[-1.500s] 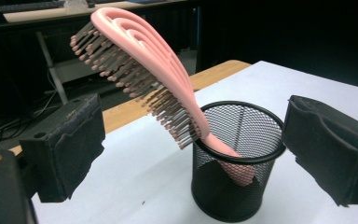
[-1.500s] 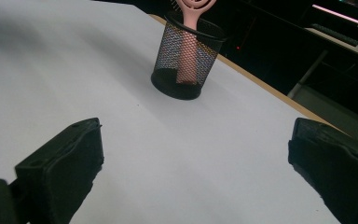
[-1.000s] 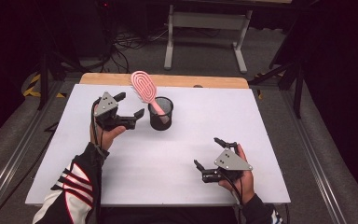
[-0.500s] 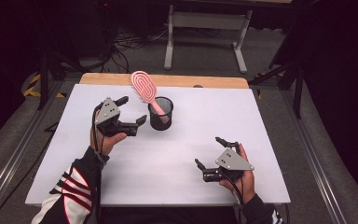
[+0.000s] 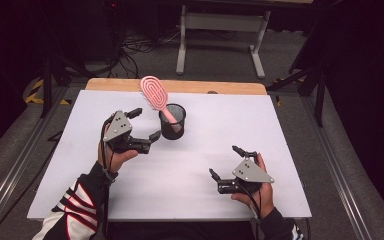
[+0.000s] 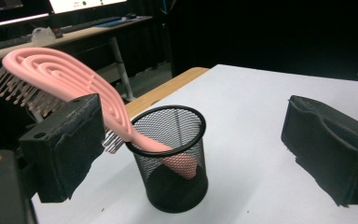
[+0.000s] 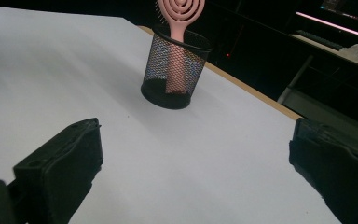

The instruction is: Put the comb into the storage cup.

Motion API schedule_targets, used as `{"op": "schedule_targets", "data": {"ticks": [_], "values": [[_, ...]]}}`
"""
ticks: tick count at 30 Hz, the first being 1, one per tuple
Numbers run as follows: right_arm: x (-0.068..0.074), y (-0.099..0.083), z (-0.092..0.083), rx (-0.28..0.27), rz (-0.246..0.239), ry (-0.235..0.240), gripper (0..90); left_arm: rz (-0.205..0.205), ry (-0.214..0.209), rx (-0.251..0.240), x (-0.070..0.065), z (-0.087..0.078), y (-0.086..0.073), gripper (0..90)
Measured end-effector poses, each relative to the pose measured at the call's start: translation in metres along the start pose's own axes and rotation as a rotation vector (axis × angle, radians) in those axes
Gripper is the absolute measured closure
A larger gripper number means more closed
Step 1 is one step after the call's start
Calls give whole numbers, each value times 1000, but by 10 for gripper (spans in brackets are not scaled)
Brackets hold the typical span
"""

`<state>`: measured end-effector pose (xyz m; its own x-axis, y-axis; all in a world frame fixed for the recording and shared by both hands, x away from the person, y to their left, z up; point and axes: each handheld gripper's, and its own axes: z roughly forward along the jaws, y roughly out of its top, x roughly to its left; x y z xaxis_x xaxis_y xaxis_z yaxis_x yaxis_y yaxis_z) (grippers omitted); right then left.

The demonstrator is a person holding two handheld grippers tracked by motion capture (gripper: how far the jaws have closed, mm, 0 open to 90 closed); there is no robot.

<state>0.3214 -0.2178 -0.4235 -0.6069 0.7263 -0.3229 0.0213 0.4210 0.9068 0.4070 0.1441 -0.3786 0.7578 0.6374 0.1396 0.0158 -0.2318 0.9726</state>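
One pink plastic hairbrush point(image 5: 158, 98) stands handle-down in one black wire-mesh cup point(image 5: 172, 121) toward the far side of the white table point(image 5: 290, 150), its head leaning over the rim. The left hand-held gripper point(image 5: 145, 126), jaws spread and empty, sits just beside the cup; the placing step appears complete and the gripper released. The right hand-held gripper point(image 5: 224, 162), also spread and empty, rests well apart near the front edge. A sensible next move is a clear retreat without tipping the cup.
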Motion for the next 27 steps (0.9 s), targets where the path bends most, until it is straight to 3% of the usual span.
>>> {"op": "schedule_targets", "data": {"ticks": [9, 16, 27], "values": [[0, 0, 0, 1, -1, -1, 34, 34, -15, -10, -12, -4, 2, 72], [5, 3, 0, 7, -34, 3, 32, 42, -28, -17, -19, -8, 3, 71], [2, 2, -2, -8, -12, -10, 41, 69, -44, -25, -29, -15, 5, 71]]}}
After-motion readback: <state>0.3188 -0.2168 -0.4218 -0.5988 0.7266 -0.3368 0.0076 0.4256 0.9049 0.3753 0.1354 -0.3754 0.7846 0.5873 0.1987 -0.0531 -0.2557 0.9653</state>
